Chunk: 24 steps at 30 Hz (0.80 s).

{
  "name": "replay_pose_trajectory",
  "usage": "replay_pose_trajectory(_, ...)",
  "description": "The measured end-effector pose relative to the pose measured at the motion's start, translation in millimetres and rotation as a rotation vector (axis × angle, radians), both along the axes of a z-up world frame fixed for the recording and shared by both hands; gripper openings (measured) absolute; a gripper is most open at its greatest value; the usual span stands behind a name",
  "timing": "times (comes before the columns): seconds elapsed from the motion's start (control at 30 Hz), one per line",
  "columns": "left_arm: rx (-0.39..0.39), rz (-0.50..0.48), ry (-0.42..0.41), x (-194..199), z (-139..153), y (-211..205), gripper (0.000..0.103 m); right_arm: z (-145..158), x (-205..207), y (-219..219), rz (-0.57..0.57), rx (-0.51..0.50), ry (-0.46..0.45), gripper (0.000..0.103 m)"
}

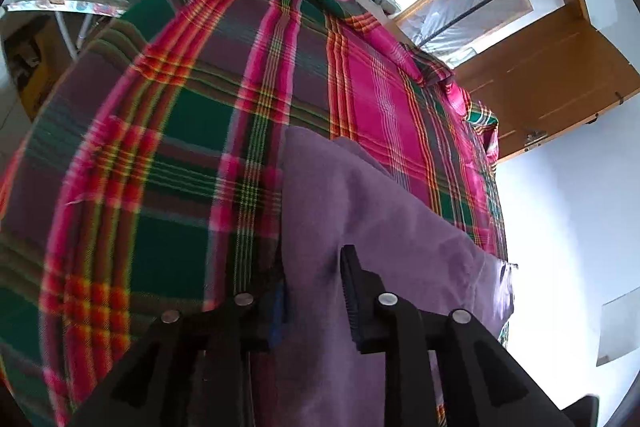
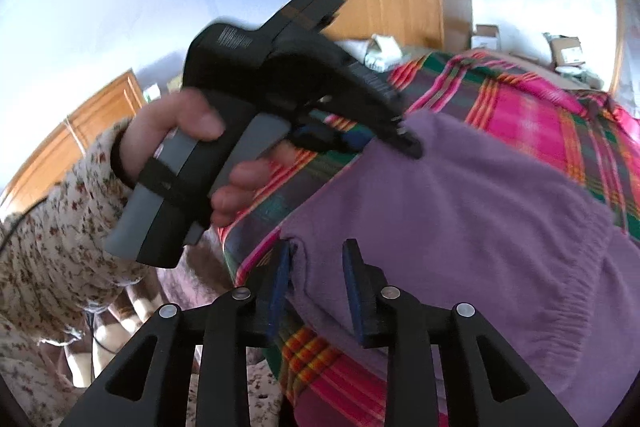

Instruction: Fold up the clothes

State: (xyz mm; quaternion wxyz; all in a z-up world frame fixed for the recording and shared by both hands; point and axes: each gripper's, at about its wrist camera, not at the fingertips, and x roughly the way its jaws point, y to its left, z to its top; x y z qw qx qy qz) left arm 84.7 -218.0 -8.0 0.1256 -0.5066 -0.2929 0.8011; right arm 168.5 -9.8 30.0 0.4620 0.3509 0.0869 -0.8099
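Purple knitted fleece garment [image 2: 460,227] lies on a bed covered with a pink, green and red checked cloth [image 1: 160,147], and it fills the lower centre and right of both wrist views. In the right wrist view its near edge, a rolled hem corner, sits at the lower centre, between the two fingers of the right gripper [image 2: 316,279]. These fingers are apart, with the fabric between them, and no pinch is visible yet. The left gripper [image 2: 404,143], held by a hand [image 2: 192,131] in a flowered sleeve [image 2: 52,247], reaches the garment's other corner at the centre of that frame, higher and to the left.

From its own camera the left gripper [image 1: 312,291] also stands apart over purple fabric; whether it grips I cannot tell. The garment's edge runs between both grippers, so I judge the next move needs both to close on this edge together.
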Motion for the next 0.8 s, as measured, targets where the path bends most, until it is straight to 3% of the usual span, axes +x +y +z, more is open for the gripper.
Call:
replay_pose_trajectory(0.13,-0.035,0.020,0.050,16,20,2,0.030,14,-7,41,-0.102,-0.039,0.028,0.028)
replay_pose_trajectory(0.27,-0.123,0.029,0.136,34,50,23,0.031,21,-24,100,-0.290,-0.016,0.074,0.028)
replay_pose_trajectory(0.5,-0.163,-0.166,0.217,45,75,98,0.032,-3,-53,193,-0.610,0.088,0.024,0.028)
replay_pose_trajectory(0.8,-0.151,-0.406,0.162,36,55,203,0.031,-17,-61,262,-0.770,0.083,-0.023,0.028)
